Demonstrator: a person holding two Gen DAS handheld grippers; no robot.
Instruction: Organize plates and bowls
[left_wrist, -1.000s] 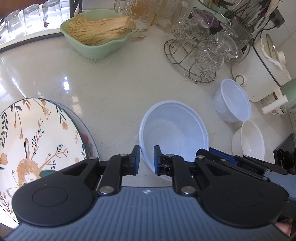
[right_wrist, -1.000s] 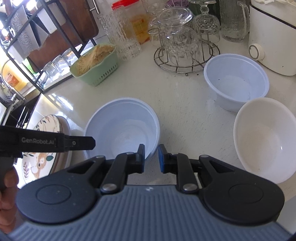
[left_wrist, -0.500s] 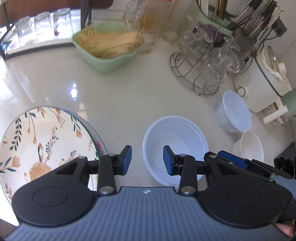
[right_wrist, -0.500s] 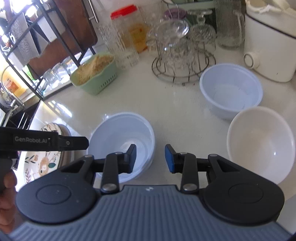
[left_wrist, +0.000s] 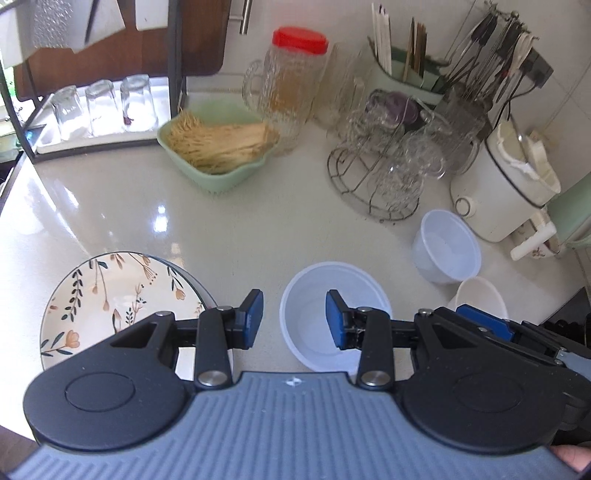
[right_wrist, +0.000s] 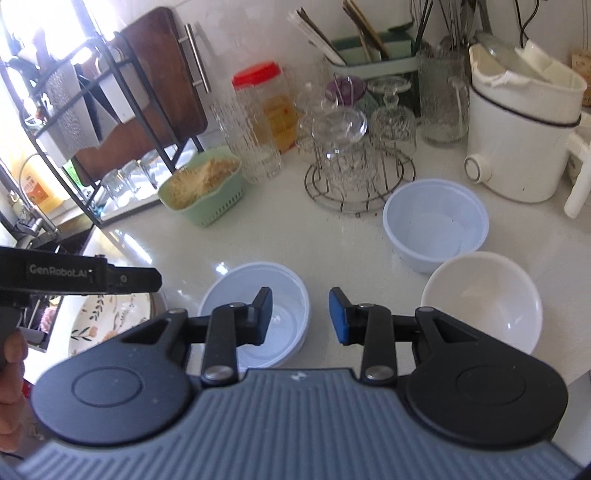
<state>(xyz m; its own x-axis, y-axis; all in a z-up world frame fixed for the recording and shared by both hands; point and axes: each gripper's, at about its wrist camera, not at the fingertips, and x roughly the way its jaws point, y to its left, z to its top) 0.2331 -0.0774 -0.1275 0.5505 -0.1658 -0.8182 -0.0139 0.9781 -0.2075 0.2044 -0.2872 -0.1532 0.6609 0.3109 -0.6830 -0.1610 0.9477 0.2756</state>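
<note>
Kitchen counter (left_wrist: 258, 229), crowded: my left gripper (left_wrist: 291, 319) and right gripper (right_wrist: 301, 315) hung part-open, empty, above the pale-blue bowl (left_wrist: 317, 295), floral plates (left_wrist: 110, 291) at nine o'clock, two bowls unstacked at two o'clock.

Left gripper (left_wrist: 294, 318) & right gripper (right_wrist: 300, 315) both angled down, jaws apart w/ nothing between, a hand (right_wrist: 11, 384) gripping left one's handle.
</note>
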